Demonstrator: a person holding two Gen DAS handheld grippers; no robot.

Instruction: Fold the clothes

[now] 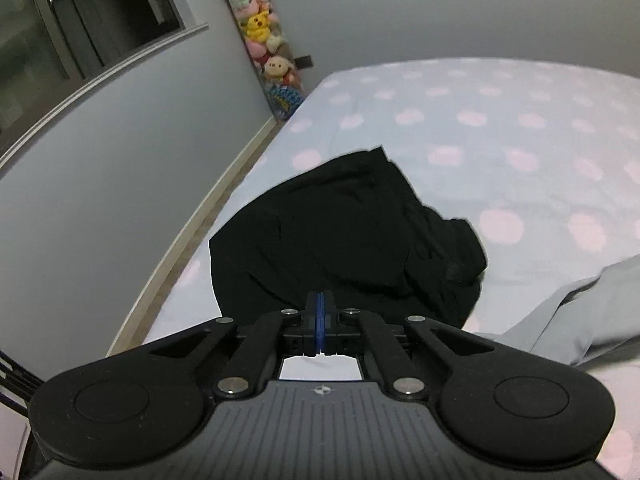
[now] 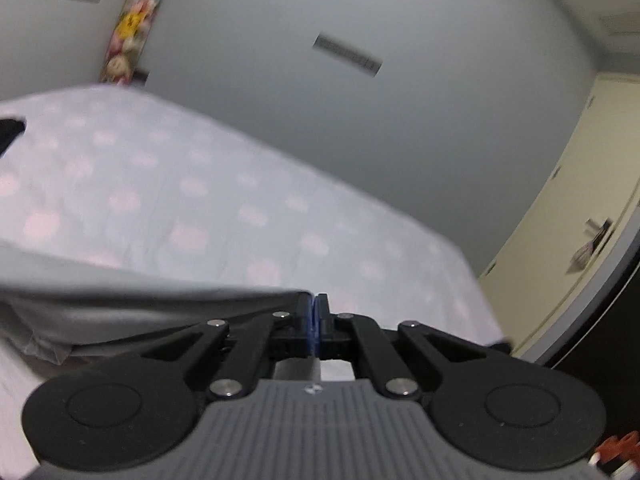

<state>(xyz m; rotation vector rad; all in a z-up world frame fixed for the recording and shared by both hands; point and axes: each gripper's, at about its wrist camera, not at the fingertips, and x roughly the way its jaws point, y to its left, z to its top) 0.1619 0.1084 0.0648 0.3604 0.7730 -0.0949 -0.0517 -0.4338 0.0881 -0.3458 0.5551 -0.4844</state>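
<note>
A black garment [image 1: 340, 232] lies crumpled on the dotted bed sheet [image 1: 480, 128], just beyond my left gripper [image 1: 319, 300]. The blue pads of that gripper are pressed together. A grey garment [image 1: 580, 312] rises off the bed at the right, and its folds run in under the gripper's right linkage toward the pads. The pinch itself is hidden. In the right wrist view, my right gripper [image 2: 314, 304] is shut on an edge of the grey garment [image 2: 120, 308], which stretches away to the left above the bed sheet [image 2: 160, 200]. A corner of the black garment [image 2: 10, 128] shows at the far left.
The bed's left edge runs beside a narrow strip of floor [image 1: 216, 200] and a wall with a window [image 1: 80, 20]. A tall column of plush toys [image 1: 260, 40] fills the corner. A cream door [image 2: 560, 200] stands past the bed's right end.
</note>
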